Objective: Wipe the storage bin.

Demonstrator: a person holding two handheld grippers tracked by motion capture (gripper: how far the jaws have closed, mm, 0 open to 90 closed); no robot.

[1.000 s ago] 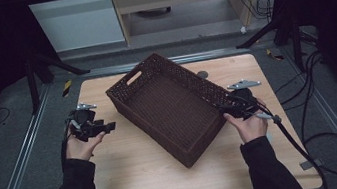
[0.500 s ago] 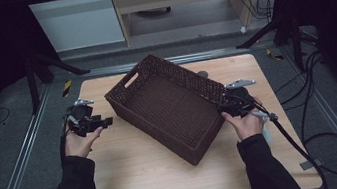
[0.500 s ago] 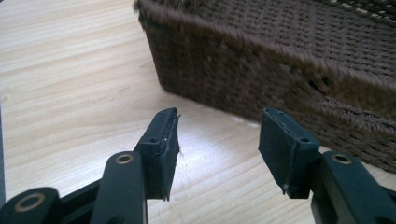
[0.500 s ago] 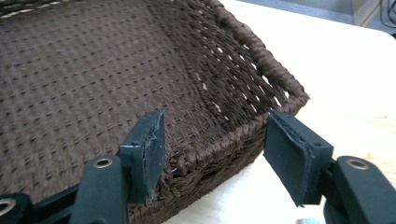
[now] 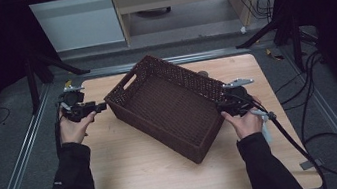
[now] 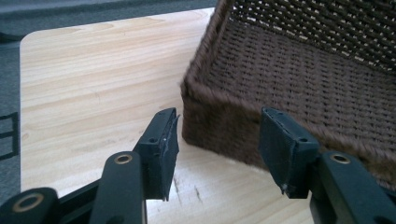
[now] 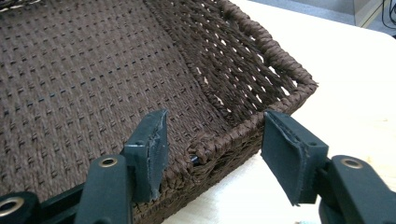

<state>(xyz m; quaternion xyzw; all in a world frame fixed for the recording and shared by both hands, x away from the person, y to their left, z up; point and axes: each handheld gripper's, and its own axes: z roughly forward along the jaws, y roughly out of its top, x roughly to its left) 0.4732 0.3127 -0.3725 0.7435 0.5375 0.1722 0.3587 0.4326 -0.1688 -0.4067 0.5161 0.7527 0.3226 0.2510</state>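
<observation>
Here we are over the pale wooden desk (image 5: 139,180), ringed by a grey metal frame with black stand legs at the far corners and a tangle of black cables (image 5: 324,101) trailing off on the right; a white cabinet (image 5: 77,22) and a beige unit sit beyond the far edge, and nothing on the desk stands between the hands and the work. Centre stage is the dark brown woven basket (image 5: 168,104), empty, sitting on the desk and turned on the diagonal: its long axis runs from the far left down to the near right, the short end with the handle cut-out facing far left. The left gripper (image 5: 100,106) is held just off that left end, near but apart from it; in the left gripper view its jaws stand wide open with nothing between them, a basket corner (image 6: 219,116) just ahead past the gap and bare wood below. Over on the right, the right gripper (image 5: 222,106) is up against the basket's near-right end; in the right gripper view the jaws have just been closing a little yet are wide apart, straddling the rim (image 7: 219,144), one jaw inside over the woven floor, the other outside above the desk, and the pads aren't pressing on the weave, so no grip on it
</observation>
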